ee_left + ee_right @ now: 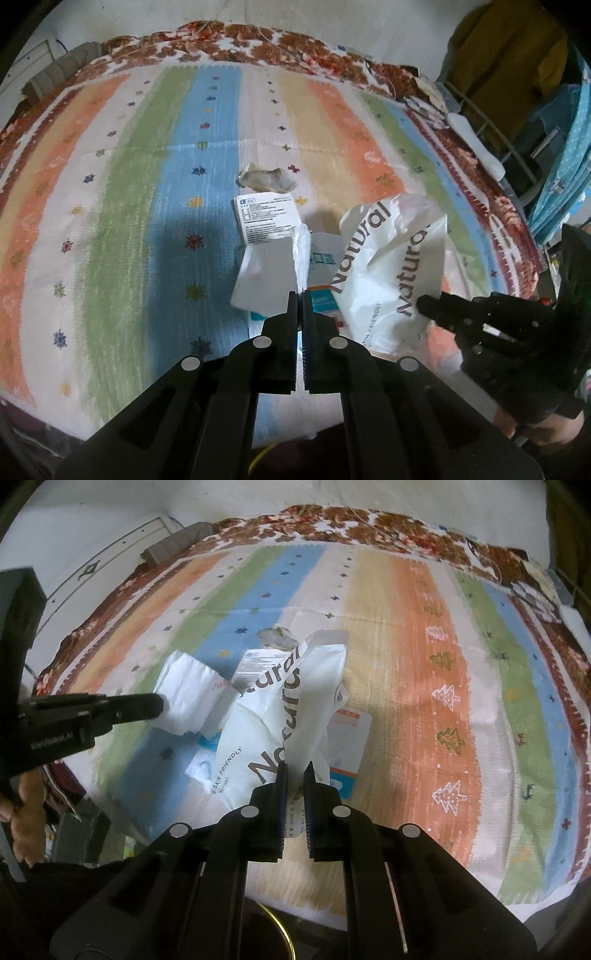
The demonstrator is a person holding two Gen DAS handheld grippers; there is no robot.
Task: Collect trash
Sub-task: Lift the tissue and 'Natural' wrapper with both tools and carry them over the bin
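My left gripper (300, 295) is shut on the edge of a white tissue (266, 273), which hangs lifted above the striped blanket (129, 221). My right gripper (295, 771) is shut on a white plastic wrapper printed "Natural" (280, 716), raised off the bed. In the left wrist view the wrapper (388, 266) sits right of the tissue with the right gripper (421, 304) pinching its lower edge. In the right wrist view the left gripper (159, 705) holds the tissue (188, 698) at the left. A printed white box (266, 218) and a crumpled scrap (266, 179) lie behind.
A flat blue, orange and white packet (347, 738) lies under the wrapper. The blanket covers a bed with a brown floral quilt (258, 40) at its far edge. A grey folded cloth (177, 541) lies at the far left corner. A rack with a yellow garment (509, 55) stands right.
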